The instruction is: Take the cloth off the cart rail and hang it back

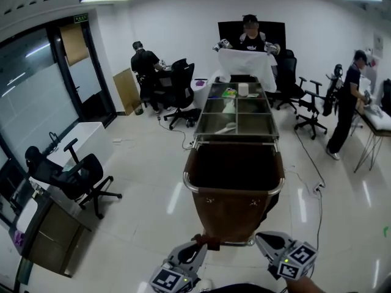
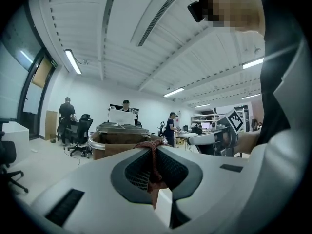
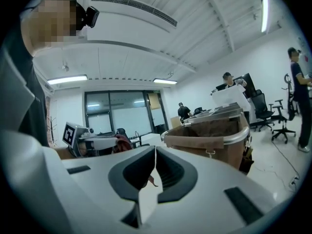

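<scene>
Your left tongs: jaws clamped shut on dark red bunched cloth. In left gripper view, cloth is pinched at the tips and a strip trails back through the jaw hollow. Cloth sits in your grip by near end of brown-bagged cart, not draped on curved chrome rail. Your right tongs: jaws pressed together, thin seam only, apart from cloth. Tiny reddish scrap behind seam, can't tell what.
</scene>
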{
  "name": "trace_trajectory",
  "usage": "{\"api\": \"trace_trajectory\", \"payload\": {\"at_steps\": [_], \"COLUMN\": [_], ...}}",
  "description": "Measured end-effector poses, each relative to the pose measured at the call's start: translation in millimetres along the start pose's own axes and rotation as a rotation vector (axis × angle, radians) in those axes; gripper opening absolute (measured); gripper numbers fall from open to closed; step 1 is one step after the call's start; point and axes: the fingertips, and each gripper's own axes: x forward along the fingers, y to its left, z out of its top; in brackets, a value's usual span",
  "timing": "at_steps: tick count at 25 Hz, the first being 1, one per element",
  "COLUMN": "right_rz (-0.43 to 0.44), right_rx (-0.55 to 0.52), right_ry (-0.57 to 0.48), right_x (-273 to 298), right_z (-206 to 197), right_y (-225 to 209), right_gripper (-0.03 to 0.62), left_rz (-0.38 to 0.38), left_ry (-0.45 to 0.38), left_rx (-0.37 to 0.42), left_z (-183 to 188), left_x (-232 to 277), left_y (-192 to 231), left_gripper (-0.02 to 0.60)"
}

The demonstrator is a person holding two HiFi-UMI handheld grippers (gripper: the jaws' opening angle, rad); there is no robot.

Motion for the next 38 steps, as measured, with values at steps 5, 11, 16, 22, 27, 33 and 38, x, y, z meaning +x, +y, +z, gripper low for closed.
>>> {"api": "trace_trajectory", "payload": {"at_steps": [5,11,16,22,27,33,38], "right_rz": [-0.022,-0.071,-0.104,-0.123,-0.144,-0.182,-0.201], "right_rx": [0.004,0.003,0.028,0.038,0.041,0.043,0.055], "right_ry": [0.001,-0.027,-0.038,-0.051,-0.068,-0.076,-0.083], "right_x": [-3.7,-17.1,-17.3,-15.2,-18.7,-32.4,-37.6], "right_z": [-1.7,4.3,-2.8,-4.9,1.6,1.7,-1.6], "right_y": [-1.2,-8.4,-16.6,-21.0,-26.9,-38.4,-48.5], "right_gripper": [0.020,0.020,0.020,0.020,0.020,0.020,0.020], "left_rz": [-0.056,-0.087,-0.119,-0.139,-0.157,-0.215,-0.198], "left_ry": [-0.006,-0.011,-0.015,-0.004,0.004,0.018,0.018], "left_rx": [0.012,0.045,0.043,0.020,0.026,0.017,0.045], "left_z": [4.4,14.6,13.7,12.8,16.5,23.3,43.0], "left_x": [13.8,21.4,27.8,31.7,41.0,55.1,78.5], "left_y": [-8.6,-14.9,-13.4,-10.7,-10.8,-15.9,-4.6], "left_gripper": [0.017,0.017,0.017,0.017,0.017,0.017,0.016]}}
